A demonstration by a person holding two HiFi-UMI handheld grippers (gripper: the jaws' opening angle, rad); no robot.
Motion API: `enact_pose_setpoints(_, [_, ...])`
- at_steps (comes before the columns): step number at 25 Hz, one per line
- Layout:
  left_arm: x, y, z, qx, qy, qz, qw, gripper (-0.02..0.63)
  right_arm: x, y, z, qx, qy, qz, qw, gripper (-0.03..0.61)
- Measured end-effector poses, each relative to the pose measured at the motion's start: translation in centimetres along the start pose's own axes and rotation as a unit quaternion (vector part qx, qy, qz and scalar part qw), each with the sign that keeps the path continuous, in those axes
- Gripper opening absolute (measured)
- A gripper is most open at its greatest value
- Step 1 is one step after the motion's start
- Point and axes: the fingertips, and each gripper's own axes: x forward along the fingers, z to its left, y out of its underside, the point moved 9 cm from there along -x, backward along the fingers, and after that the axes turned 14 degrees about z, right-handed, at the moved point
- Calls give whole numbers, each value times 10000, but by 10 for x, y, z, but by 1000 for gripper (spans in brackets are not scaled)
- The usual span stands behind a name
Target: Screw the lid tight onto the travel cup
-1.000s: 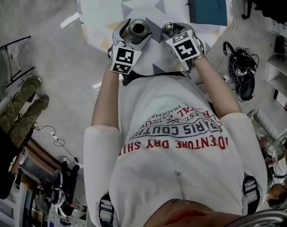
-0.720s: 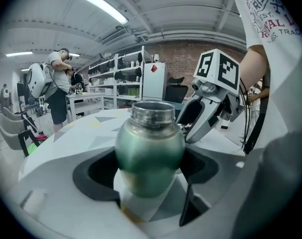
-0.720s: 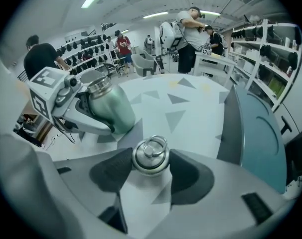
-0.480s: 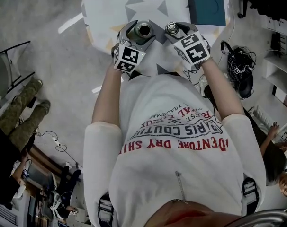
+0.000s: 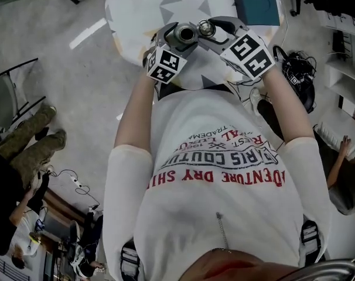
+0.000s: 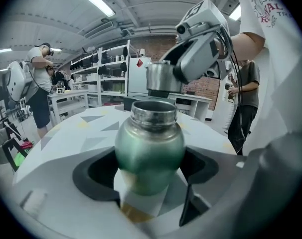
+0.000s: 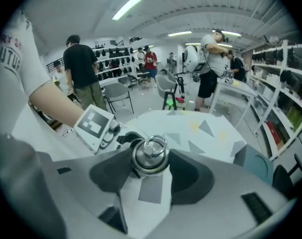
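Left gripper: jaws clamped on the green travel cup, its steel mouth uncovered. Right gripper: we have it closed round the ring-topped lid, just beyond the mouth, not touching. Triangle-patterned table beyond.

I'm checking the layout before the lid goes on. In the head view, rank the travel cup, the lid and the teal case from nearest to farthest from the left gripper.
1. travel cup, clamped in the left gripper.
2. lid, just right of the cup's mouth, in the right gripper.
3. teal case, at the far right edge of the table.
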Motion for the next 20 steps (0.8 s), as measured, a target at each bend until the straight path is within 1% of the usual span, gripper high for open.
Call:
enact_pose_setpoints(4, [1,0,0,52,161,42,9998,382,-5,-21,14,-606,-218,-95,9979,241])
enact_pose_setpoints(8, [0,2,1,1,261,36,9997,383,8,-33,28,-1139,-397,100,9927,241])
enact_pose_setpoints(11, [1,1,3,11,316,50,9995,383,17,-36,27,-1330,-464,253,9897,241])
enact_pose_setpoints(16, [1,0,4,70,405,71,9991,383,27,-34,21,-1590,-699,495,9836,241])
enact_pose_setpoints(20, [1,1,5,73,449,54,9990,384,36,-34,22,-1956,-728,748,9751,238])
